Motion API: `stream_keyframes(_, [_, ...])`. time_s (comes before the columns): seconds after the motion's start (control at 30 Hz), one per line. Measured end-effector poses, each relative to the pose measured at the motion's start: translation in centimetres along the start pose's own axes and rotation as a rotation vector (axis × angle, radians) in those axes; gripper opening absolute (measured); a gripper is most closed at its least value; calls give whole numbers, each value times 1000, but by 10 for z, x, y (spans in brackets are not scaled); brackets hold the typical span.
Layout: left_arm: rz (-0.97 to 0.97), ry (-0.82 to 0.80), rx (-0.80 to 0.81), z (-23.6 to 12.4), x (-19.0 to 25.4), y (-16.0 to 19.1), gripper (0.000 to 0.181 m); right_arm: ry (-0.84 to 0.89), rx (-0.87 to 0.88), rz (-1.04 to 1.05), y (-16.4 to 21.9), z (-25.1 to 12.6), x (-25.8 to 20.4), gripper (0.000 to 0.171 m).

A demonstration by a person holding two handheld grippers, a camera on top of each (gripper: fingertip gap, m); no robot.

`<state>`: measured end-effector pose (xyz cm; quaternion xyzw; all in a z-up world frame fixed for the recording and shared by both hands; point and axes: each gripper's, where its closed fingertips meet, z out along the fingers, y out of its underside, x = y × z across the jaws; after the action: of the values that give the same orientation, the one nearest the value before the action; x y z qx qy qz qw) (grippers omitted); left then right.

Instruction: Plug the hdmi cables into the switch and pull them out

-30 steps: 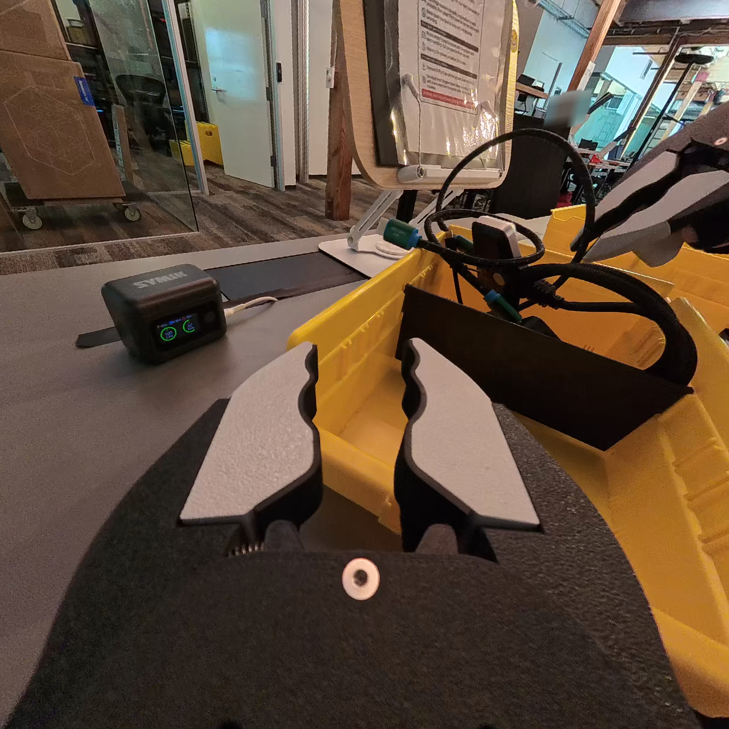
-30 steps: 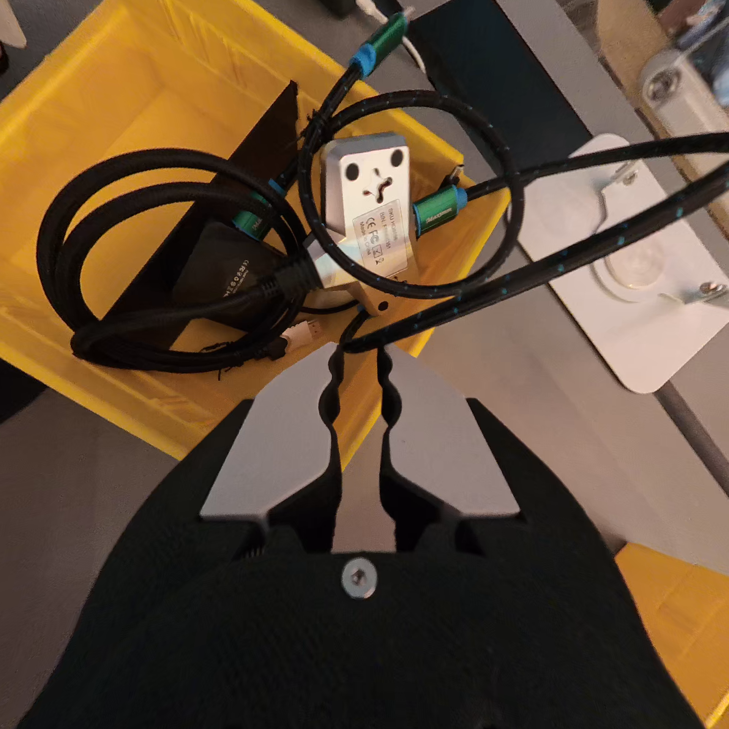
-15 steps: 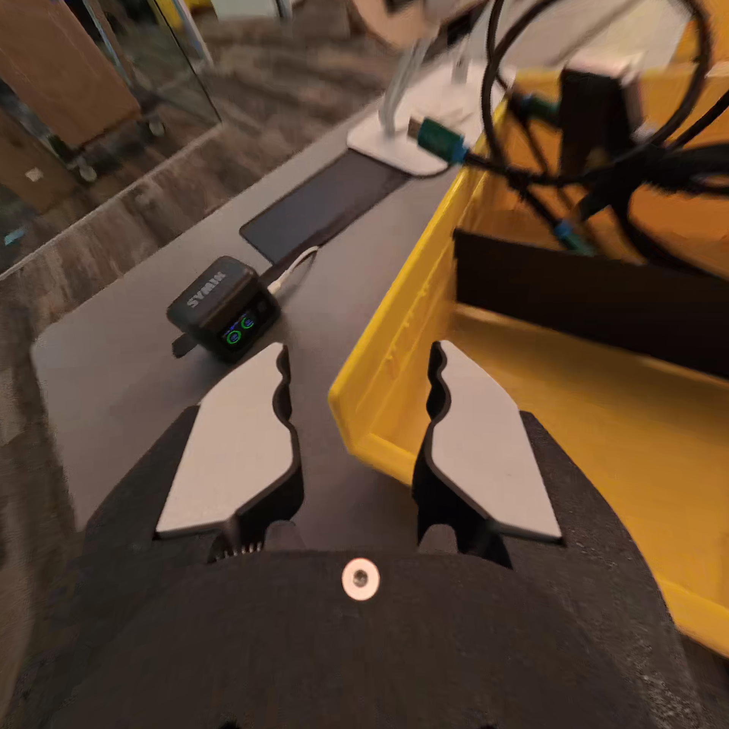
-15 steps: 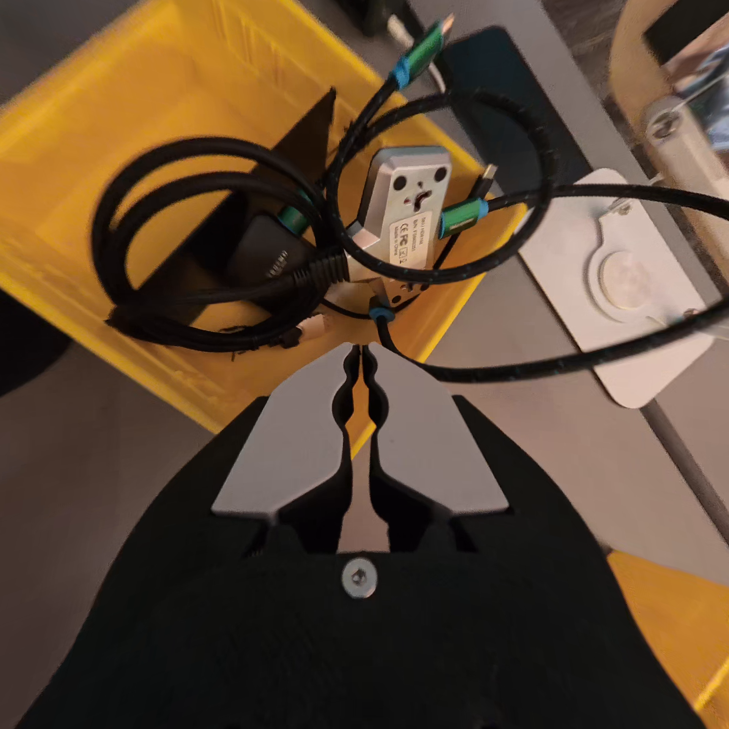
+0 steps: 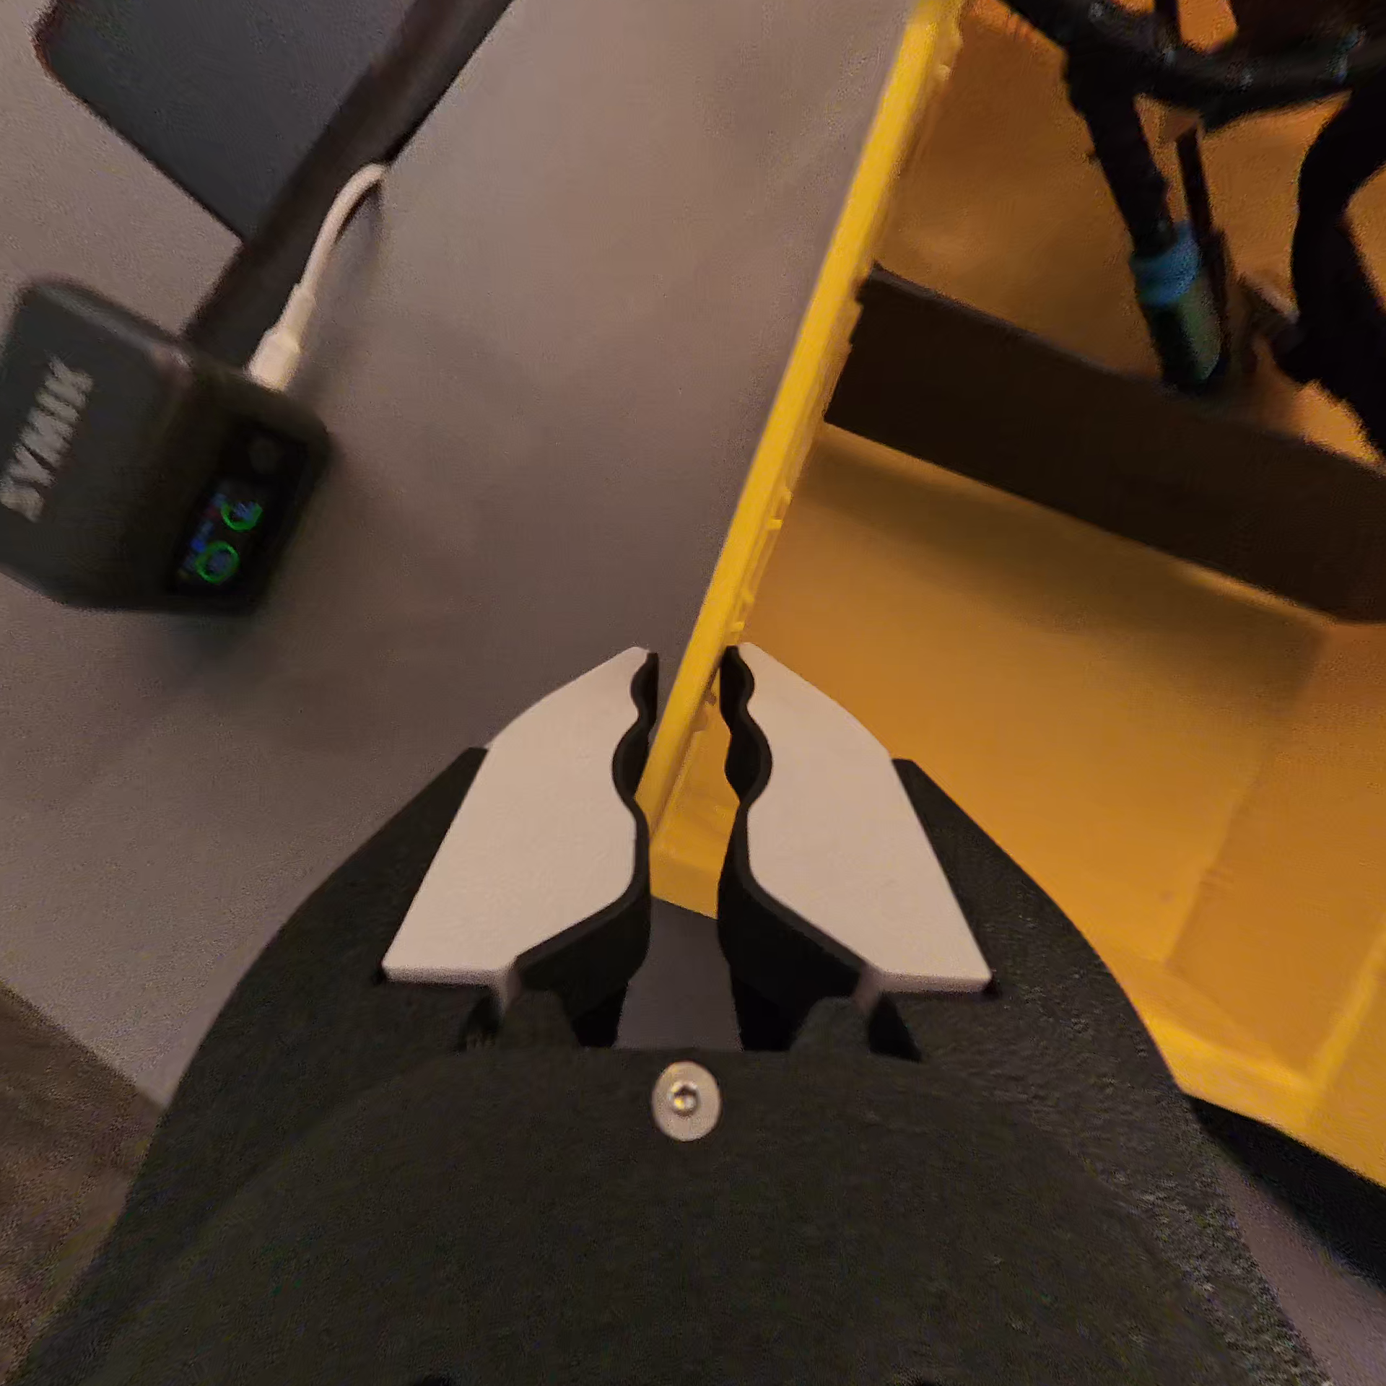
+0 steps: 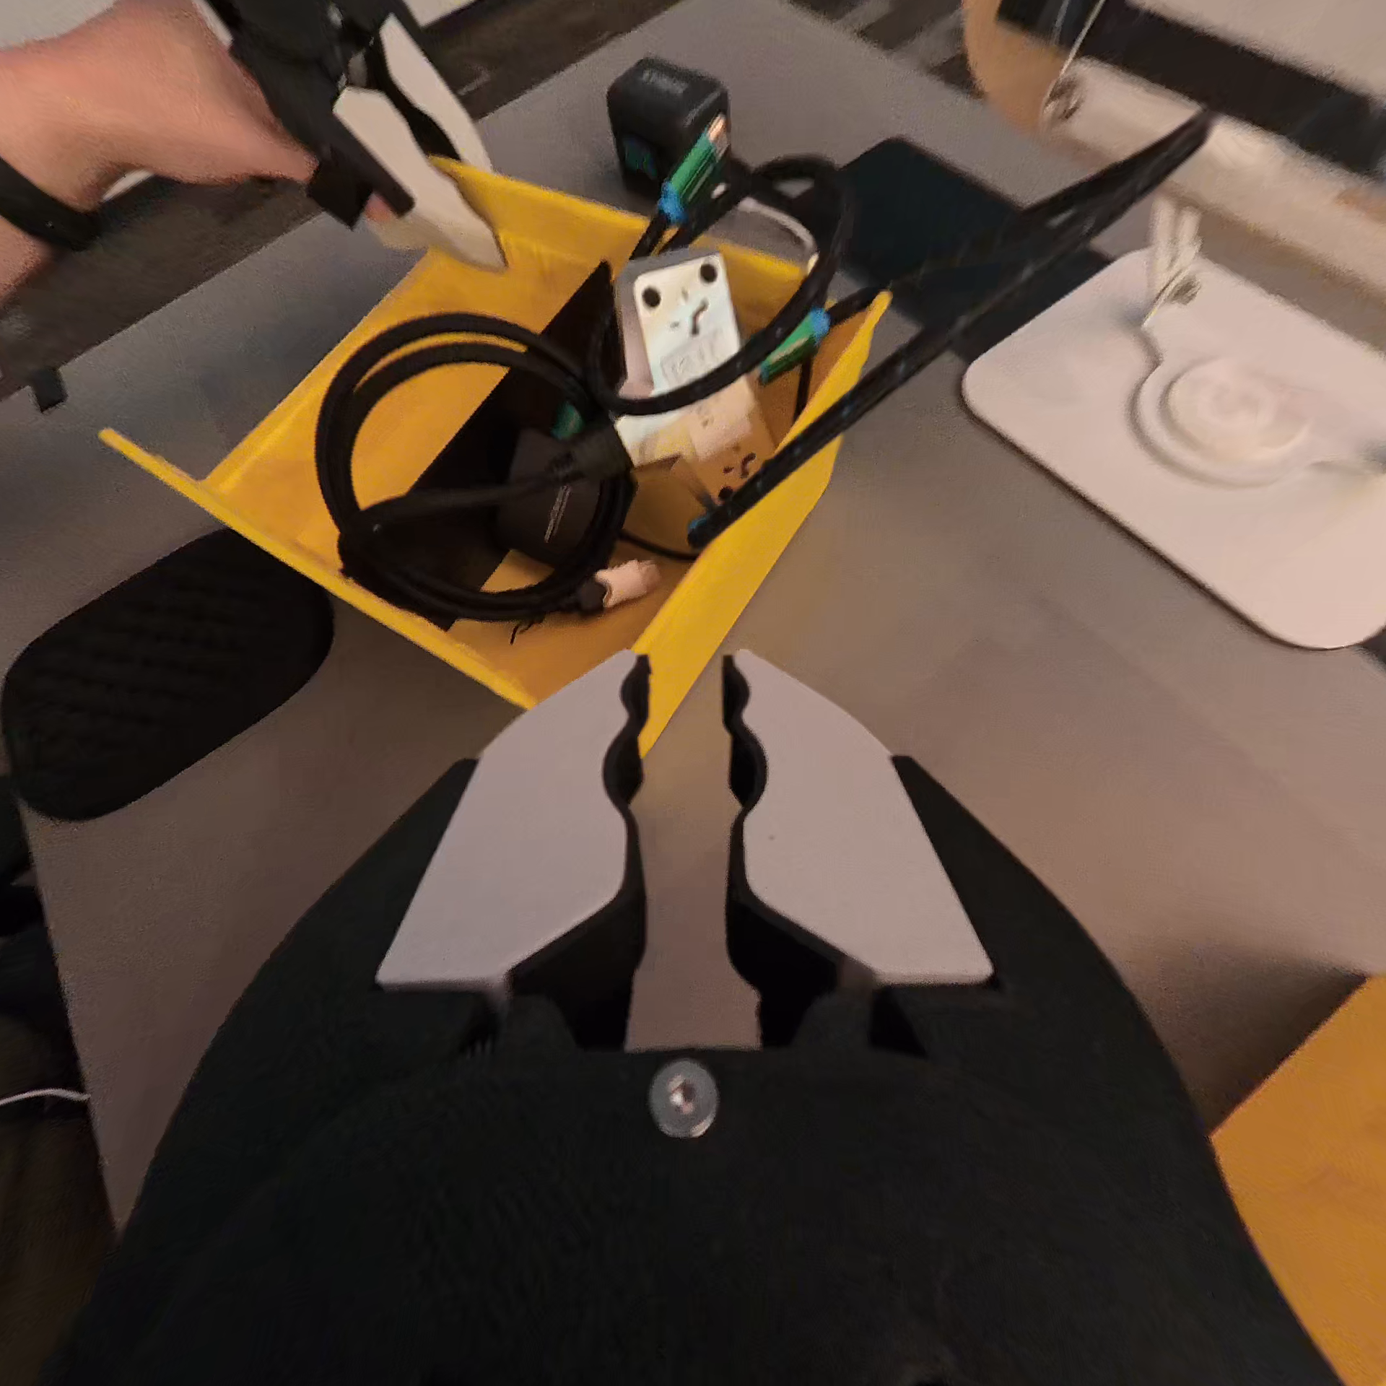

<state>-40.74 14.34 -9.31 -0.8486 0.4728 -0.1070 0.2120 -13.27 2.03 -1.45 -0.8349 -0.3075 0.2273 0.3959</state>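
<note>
**Left claw clamps the bin wall**

On the grey worktop (image 6: 937,750), the yellow bin (image 5: 757,525) holds the silver switch (image 6: 679,330), label side up, amid black HDMI cables (image 6: 420,465). The left claw (image 5: 686,660), spread wide half a second ago, now pinches the bin's wall. The right claw (image 6: 684,664) has let go of its cable and stands slightly parted, empty. A lettered black power bank (image 5: 142,465) sits nearby.

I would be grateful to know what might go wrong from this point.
1. The cables loop around the switch, and one braided cable stretches out of the yellow bin; tugging any may drag the whole tangle.
2. The left gripper pinches only the bin's thin wall near a corner, so the bin might pivot or slip.
</note>
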Motion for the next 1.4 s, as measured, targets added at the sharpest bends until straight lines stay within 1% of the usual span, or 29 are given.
stream_keyframes(0.03, [-27,6,-4,0,0,0,15,-24,-1,-3,5,2,-4,27])
stream_keyframes(0.13, [9,-13,-15,-1,0,1,16,-87,-20,-114,22,6,-25,44])
stream_keyframes(0.17, [-1,0,-16,-1,0,0,16,-82,-57,-168,33,10,-29,44])
stream_keyframes(0.23, [-6,26,-18,-3,1,1,12,-7,-169,-249,56,22,-25,46])
stream_keyframes(0.27, [3,27,-19,-5,0,2,11,54,-216,-263,64,29,-18,46])
stream_keyframes(0.3, [8,26,-16,-7,0,3,10,78,-243,-267,70,36,-16,46])
stream_keyframes(0.33, [4,31,-11,-9,0,3,9,59,-252,-261,73,44,-19,46])
stream_keyframes(0.4, [-3,49,5,-13,1,2,7,16,-203,-223,66,59,-26,41])
stream_keyframes(0.47, [10,54,18,-18,2,3,6,0,-117,-201,51,68,-30,35])
stream_keyframes(0.57, [41,29,29,-27,-2,9,6,23,-120,-210,45,77,-28,35])
stream_keyframes(0.67, [46,24,47,-35,-7,21,5,51,-117,-250,39,87,-36,35])
stream_keyframes(0.87, [-32,-1,50,-55,-27,62,5,94,-147,-353,23,116,-66,38])
stream_keyframes(1.03, [-129,-31,45,-74,-35,105,5,68,-181,-372,4,143,-77,40])
stream_keyframes(1.13, [-177,-51,49,-82,-39,122,5,70,-197,-379,-8,158,-75,40])
stream_keyframes(1.2, [-208,-68,50,-85,-44,127,5,94,-214,-392,-16,167,-69,42])
stream_keyframes(1.3, [-245,-76,42,-83,-50,129,5,160,-249,-410,-29,178,-54,44])
stream_keyframes(1.4, [-296,-89,47,-78,-55,124,5,223,-288,-413,-39,184,-34,46])
